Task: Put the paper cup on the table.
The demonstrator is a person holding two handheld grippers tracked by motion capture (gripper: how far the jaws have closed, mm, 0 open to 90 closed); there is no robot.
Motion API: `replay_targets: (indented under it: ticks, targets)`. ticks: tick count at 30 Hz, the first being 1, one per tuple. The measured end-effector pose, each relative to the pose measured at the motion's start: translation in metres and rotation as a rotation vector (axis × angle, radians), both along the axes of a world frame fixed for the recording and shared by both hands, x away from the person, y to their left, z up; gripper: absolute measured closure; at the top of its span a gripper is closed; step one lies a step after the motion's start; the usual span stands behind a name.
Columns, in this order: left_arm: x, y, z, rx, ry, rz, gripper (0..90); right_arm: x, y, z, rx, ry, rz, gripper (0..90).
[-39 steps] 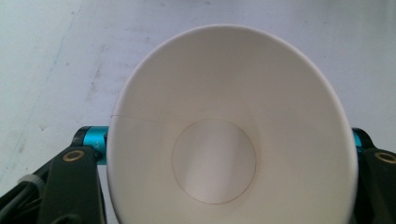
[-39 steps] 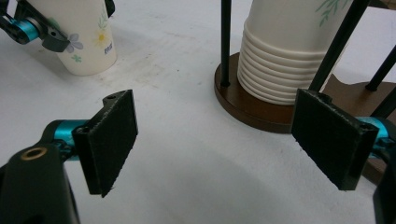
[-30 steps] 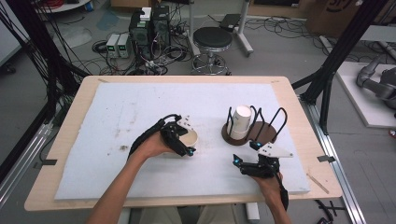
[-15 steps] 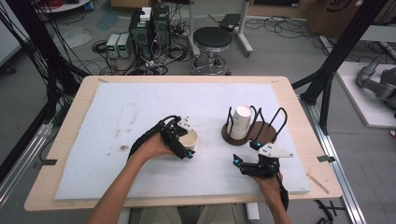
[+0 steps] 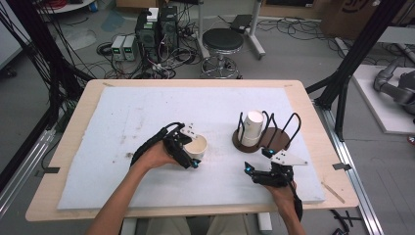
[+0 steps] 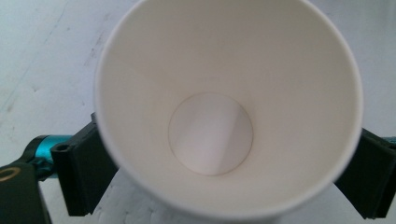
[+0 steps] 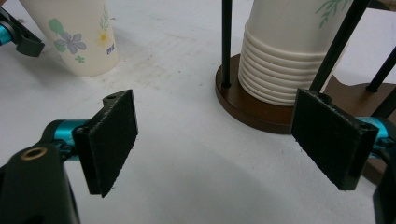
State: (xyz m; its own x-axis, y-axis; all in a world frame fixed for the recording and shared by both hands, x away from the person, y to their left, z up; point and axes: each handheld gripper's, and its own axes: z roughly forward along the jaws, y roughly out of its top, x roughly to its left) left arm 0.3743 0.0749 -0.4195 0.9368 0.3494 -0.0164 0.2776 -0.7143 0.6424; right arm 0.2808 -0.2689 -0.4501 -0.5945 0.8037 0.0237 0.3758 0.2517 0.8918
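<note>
White paper cup (image 5: 196,146) stands on the table (image 5: 117,122), at nine o'clock of the wooden cup rack (image 5: 274,140). Left tool (image 5: 187,149) just released, apparently clear; withdraw straight. Right tool (image 5: 258,167) open, empty.

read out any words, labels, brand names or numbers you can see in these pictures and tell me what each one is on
Single paper cup, right gripper view: small dark print beside the flower pattern, too small and blurred to read.
Cardboard box, high view, on the floor at the top right: part of a dark printed mark, cut off and unreadable.
Stack of cups in the wooden holder: leaf pattern, no readable text.
</note>
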Motion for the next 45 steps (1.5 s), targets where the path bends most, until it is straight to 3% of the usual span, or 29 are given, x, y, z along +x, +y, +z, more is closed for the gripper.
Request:
replay_targets:
  ticks: [2,4,10,19,26,38,45]
  targets:
    - [-0.003,0.006,0.000,0.001,-0.007,0.005,6.7,0.000,0.000,0.000,-0.002,0.000,0.001,15.4]
    - [-0.008,0.012,0.002,-0.028,-0.023,0.013,6.7,0.000,0.000,0.000,-0.002,0.000,0.003,15.4]
    - [-0.018,0.034,0.006,-0.059,-0.044,0.049,6.7,0.000,0.000,0.000,0.001,0.000,0.009,15.4]
    - [-0.035,0.076,0.007,-0.160,-0.076,0.155,6.7,0.000,-0.001,0.000,0.006,-0.002,0.009,15.4]
    - [-0.050,0.105,0.004,-0.204,-0.098,0.198,6.7,-0.001,-0.001,0.000,0.008,-0.005,0.008,15.4]
    - [-0.073,0.160,-0.015,-0.338,-0.131,0.377,6.7,-0.002,0.000,0.000,0.004,-0.014,0.004,15.4]
    - [-0.086,0.175,-0.019,-0.403,-0.198,0.449,6.7,-0.003,-0.001,0.000,0.003,-0.025,-0.002,15.5]
